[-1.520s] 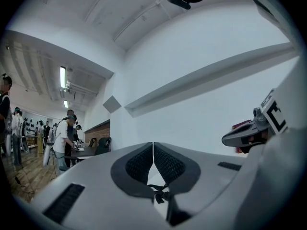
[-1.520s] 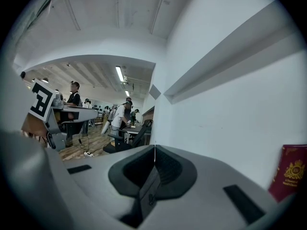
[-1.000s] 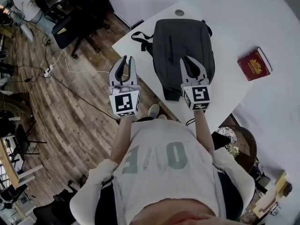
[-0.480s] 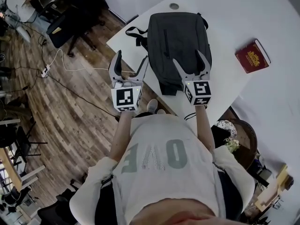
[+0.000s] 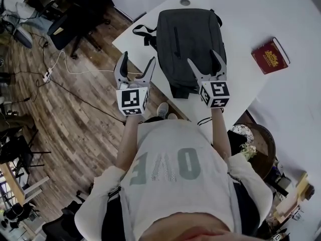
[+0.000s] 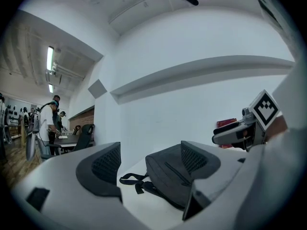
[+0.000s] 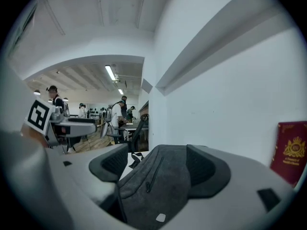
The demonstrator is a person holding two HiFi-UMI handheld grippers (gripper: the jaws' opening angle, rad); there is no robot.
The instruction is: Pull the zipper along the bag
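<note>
Hovering at the near side of the white table (image 5: 239,87), both grippers were held clear of the bag (image 5: 193,41). On the left gripper (image 5: 138,59) the jaws had just been opened and were spread wide, with nothing gripped. Only tabletop and the bag's straps (image 6: 133,180) were seen between them, and the bag body lay ahead to its right. The right gripper (image 5: 202,58) had also just been opened wide and was empty. The bag's near end was framed straight ahead between its jaws, pads not pressed on it. The zipper (image 7: 152,177) was seen running away ahead of it, untouched. A red book (image 5: 271,55) was noted well off to its right.
</note>
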